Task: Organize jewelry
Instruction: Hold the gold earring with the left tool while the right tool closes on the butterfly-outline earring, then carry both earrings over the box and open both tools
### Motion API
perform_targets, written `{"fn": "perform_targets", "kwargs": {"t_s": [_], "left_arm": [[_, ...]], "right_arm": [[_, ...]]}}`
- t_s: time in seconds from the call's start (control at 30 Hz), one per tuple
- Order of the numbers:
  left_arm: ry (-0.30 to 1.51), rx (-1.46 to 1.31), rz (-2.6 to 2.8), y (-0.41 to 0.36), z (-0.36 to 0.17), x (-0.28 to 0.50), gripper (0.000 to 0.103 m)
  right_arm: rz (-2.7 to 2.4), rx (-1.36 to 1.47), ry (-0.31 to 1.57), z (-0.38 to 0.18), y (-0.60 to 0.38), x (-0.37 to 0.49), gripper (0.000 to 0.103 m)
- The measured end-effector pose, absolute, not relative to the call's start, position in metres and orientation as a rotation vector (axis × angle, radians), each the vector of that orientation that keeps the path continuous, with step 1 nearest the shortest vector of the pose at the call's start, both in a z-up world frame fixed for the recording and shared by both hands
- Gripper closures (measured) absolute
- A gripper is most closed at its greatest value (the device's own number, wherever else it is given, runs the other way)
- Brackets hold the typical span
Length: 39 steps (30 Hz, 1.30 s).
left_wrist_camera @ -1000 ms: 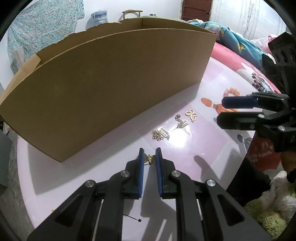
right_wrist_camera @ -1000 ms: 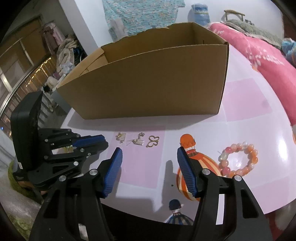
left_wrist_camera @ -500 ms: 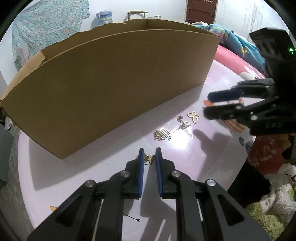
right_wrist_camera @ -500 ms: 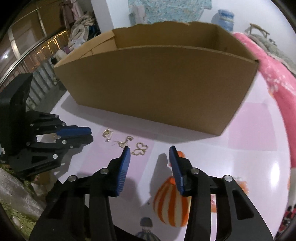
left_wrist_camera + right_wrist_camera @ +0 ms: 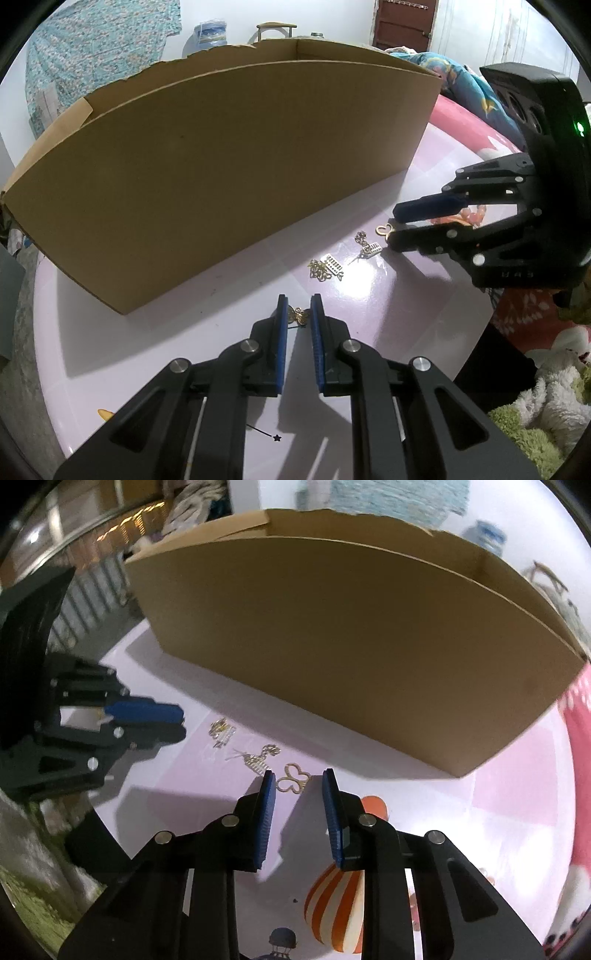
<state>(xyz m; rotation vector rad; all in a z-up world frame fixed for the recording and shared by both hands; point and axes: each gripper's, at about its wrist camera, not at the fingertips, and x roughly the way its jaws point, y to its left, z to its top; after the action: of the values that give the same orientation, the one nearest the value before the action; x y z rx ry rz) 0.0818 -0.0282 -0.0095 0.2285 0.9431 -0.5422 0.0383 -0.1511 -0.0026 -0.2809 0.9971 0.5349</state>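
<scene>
My left gripper [image 5: 298, 301] is shut on a small gold butterfly charm [image 5: 300, 316] just above the table, and it shows at the left of the right wrist view [image 5: 181, 723]. My right gripper [image 5: 298, 775] hangs low over the table with its jaws closing. A gold open-loop pendant [image 5: 293, 778] lies between its tips, untouched by the pads. In the left wrist view that gripper [image 5: 394, 226] comes in from the right over the pendant [image 5: 383, 229]. A comb-shaped earring [image 5: 258, 762] and a gold chain cluster [image 5: 325, 267] lie between the two grippers.
A long open cardboard box [image 5: 221, 166] stands just behind the jewelry. A pink bead bracelet [image 5: 474, 214] lies half hidden behind the right gripper. The round table [image 5: 110, 350] ends close by at the front. A plush toy [image 5: 546, 406] lies beyond its right edge.
My right gripper rolled, slid left and down toward the loop pendant, and its jaws narrowed around it. The left gripper kept still with the butterfly charm.
</scene>
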Motion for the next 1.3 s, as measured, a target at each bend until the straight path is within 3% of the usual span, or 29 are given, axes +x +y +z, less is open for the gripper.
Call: {"fn": "perform_targets", "kwargs": {"t_s": [0.17,0.27,1.3], "left_arm": [[0.943,0.230,-0.543,-0.028,-0.009,0.082,0.091],[0.943,0.229,-0.542,-0.029,-0.009,0.082,0.091],[0.919,0.206,-0.563,-0.021,0.003,0.075,0.091]], "right_arm": [[0.563,-0.331,0.989,-0.004,-0.144,0.040,0.079],[0.575,-0.334,0.991,-0.005,-0.143,0.040,0.085],[0.491,-0.186,0.938,0.024,-0.173,0.016,0.086]]}}
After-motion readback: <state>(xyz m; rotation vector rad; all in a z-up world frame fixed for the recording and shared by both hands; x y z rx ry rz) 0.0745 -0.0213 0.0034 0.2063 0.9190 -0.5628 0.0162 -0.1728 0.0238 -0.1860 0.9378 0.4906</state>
